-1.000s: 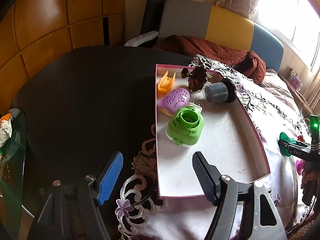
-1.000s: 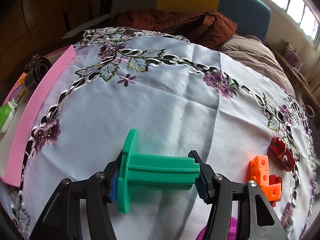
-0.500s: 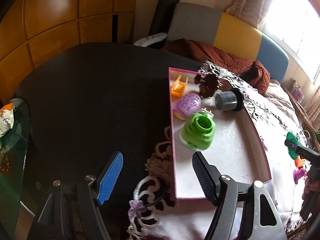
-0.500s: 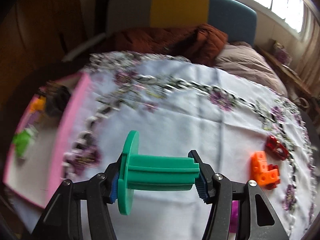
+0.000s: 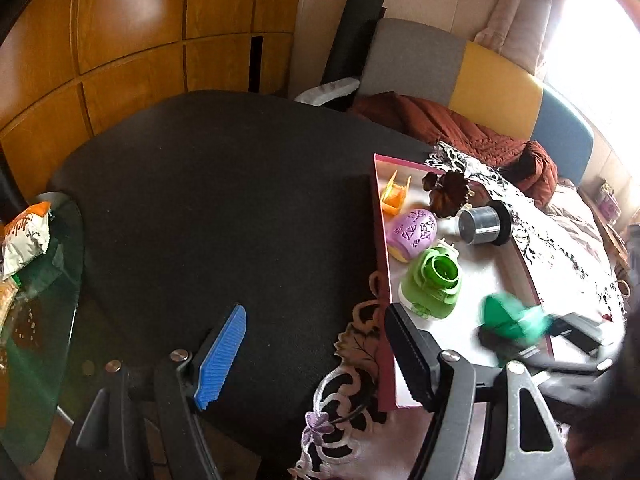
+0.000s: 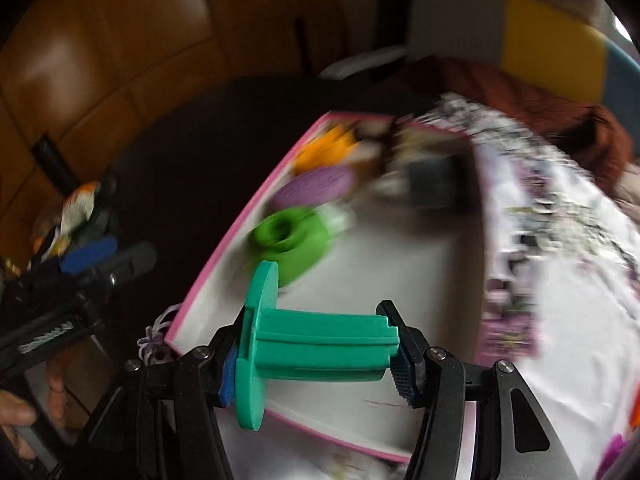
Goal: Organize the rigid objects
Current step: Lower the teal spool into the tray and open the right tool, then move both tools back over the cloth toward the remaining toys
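My right gripper [image 6: 316,360] is shut on a teal spool-shaped toy [image 6: 304,346] and holds it above the near end of the pink-rimmed tray [image 6: 224,252]. In the left wrist view the teal toy [image 5: 512,322] shows blurred over the tray's [image 5: 382,280] white floor. The tray holds a green round toy [image 5: 434,282], a purple shell [image 5: 412,232], an orange piece [image 5: 394,194], a brown leaf-like piece [image 5: 448,192] and a grey cylinder [image 5: 484,224]. My left gripper [image 5: 316,354] is open and empty, over the black table left of the tray.
The black round table [image 5: 224,208] spreads to the left; a snack bag [image 5: 26,236] lies on a glass side table. An embroidered white cloth [image 6: 560,260] lies under and right of the tray. A sofa with a brown blanket [image 5: 460,132] is behind.
My right gripper has swung left with the teal toy, from over the cloth to over the tray. My left gripper has drifted left, away from the tray.
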A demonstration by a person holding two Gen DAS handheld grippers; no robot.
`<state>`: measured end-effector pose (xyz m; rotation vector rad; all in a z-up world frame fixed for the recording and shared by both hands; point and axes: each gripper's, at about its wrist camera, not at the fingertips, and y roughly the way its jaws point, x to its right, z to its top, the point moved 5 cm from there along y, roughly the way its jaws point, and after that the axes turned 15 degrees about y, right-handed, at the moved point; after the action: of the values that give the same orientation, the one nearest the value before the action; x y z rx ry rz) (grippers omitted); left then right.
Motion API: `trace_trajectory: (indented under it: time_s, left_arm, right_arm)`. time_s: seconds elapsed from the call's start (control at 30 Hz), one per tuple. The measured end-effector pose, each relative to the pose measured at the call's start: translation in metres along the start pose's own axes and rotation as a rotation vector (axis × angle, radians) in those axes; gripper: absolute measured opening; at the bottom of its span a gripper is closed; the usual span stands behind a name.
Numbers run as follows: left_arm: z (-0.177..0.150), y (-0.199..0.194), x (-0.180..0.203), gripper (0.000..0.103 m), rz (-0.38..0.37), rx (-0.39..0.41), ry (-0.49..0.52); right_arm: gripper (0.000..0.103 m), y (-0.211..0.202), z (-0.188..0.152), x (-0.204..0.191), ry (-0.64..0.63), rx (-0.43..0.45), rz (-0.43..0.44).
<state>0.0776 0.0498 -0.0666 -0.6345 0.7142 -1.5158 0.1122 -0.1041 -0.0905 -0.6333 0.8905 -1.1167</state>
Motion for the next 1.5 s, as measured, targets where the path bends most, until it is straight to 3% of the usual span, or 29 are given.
trace_trajectory:
  time_s: [0.13,0.3,0.4,0.87,1.2,1.5]
  left_arm:
    - [-0.002,0.004,-0.004,0.072,0.003,-0.013,-0.007]
    - [-0.004,0.005,-0.005,0.072,0.016,-0.018,-0.011]
    - [-0.004,0.003,-0.003,0.072,0.015,-0.013,-0.009]
    - [-0.002,-0.011,0.007,0.072,0.009,0.011,0.026]
    - [0.003,-0.017,0.021,0.072,-0.001,0.023,0.071]
    - [0.012,-0.021,0.041,0.072,-0.007,0.038,0.131]
  right_arm:
    - [0.062,0.032,-0.006,-0.018,-0.006,-0.048,-0.004]
    - [0.065,0.036,-0.006,-0.021,0.004,-0.037,0.008]
    - [0.073,0.032,-0.004,-0.013,0.032,-0.030,0.017]
    - [0.084,-0.017,0.002,0.010,0.095,0.075,0.046]
    - [0.086,-0.074,0.010,0.079,0.196,0.193,-0.053]
    - [0.087,-0.131,0.008,0.187,0.344,0.273,-0.230]
